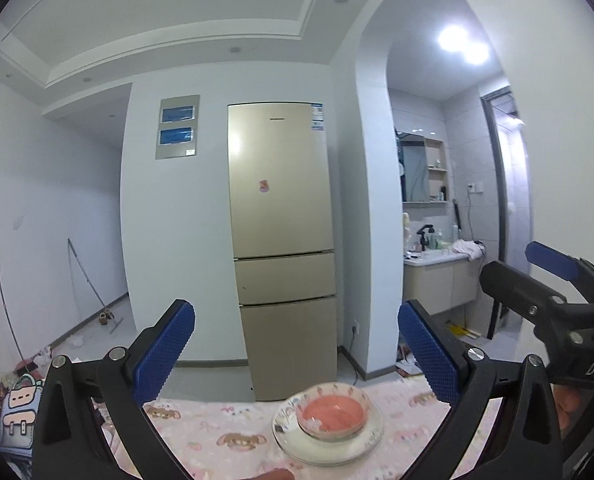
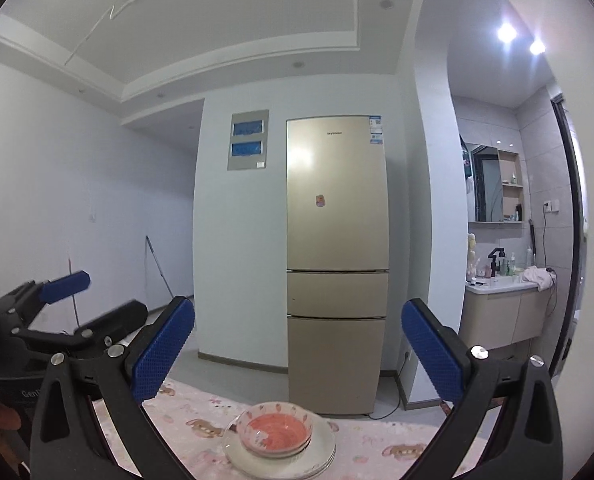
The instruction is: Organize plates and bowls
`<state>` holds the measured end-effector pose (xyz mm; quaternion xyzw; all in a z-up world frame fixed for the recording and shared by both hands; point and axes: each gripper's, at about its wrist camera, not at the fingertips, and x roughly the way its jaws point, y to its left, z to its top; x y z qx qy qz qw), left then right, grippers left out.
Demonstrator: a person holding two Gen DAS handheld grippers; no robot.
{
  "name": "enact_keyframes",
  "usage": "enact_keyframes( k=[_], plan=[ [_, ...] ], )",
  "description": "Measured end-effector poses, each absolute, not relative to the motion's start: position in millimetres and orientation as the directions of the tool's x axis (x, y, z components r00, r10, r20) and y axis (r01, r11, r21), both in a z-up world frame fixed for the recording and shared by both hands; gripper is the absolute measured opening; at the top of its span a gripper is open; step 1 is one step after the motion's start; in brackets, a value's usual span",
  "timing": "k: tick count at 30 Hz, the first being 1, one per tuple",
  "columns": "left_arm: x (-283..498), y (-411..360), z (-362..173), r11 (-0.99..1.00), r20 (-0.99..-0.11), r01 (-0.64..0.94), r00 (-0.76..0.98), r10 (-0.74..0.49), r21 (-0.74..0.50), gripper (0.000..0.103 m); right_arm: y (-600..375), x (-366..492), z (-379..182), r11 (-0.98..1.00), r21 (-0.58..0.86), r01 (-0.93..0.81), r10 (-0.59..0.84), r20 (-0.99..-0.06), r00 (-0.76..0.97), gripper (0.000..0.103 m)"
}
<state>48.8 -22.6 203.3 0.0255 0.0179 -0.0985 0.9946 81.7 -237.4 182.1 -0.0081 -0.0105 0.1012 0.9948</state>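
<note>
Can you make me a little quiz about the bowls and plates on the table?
1. True or false: the pink bowl sits on the stack of plates.
2. What stands behind the table? A) a sofa B) a fridge C) a bicycle
3. Fill in: both the left tool and the right tool are ____, holding nothing.

Key:
1. True. The bowl rests on top of the plates.
2. B. A tall gold fridge stands against the wall.
3. Open. Each tool's blue fingers are spread wide, above the dishes.
</note>
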Motion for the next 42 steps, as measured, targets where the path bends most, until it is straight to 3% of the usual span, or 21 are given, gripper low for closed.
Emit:
enact_keyframes(
  k=[7, 11, 25, 34, 42],
  plan=[
    [-18.6, -29.0, 175.7, 0.975, -0.060, 0.218, 0.975, -0.215, 0.040, 0.103, -237.5, 31.2, 144.8, 0.976, -0.123, -0.180, 0.177, -0.031, 0.984, 0.103],
    [-38.3, -25.3, 143.8, 0.973, -0.107, 0.228, 0.969, -0.225, 0.022, 0.103, -241.4, 21.7, 112.1, 0.975, -0.103, -0.195, 0.184, -0.103, 0.977, 0.103],
    [2.5, -28.1, 26.0, 0.984, -0.293, 0.172, 0.944, -0.150, 0.051, 0.103, -244.4, 34.8, 7.5, 0.975, -0.120, -0.190, 0.153, -0.264, 0.952, 0.103],
    [25.0, -34.1, -17.9, 0.980, -0.377, 0.175, 0.917, -0.127, 0.095, 0.103, -251.0, 38.9, -11.0, 0.982, -0.078, -0.173, 0.144, -0.289, 0.946, 0.103],
    [20.4, -33.6, -20.0, 0.983, -0.350, 0.155, 0.930, -0.113, 0.095, 0.103, -245.1, 39.7, -13.6, 0.976, -0.093, -0.197, 0.158, -0.318, 0.935, 0.103]
  ],
)
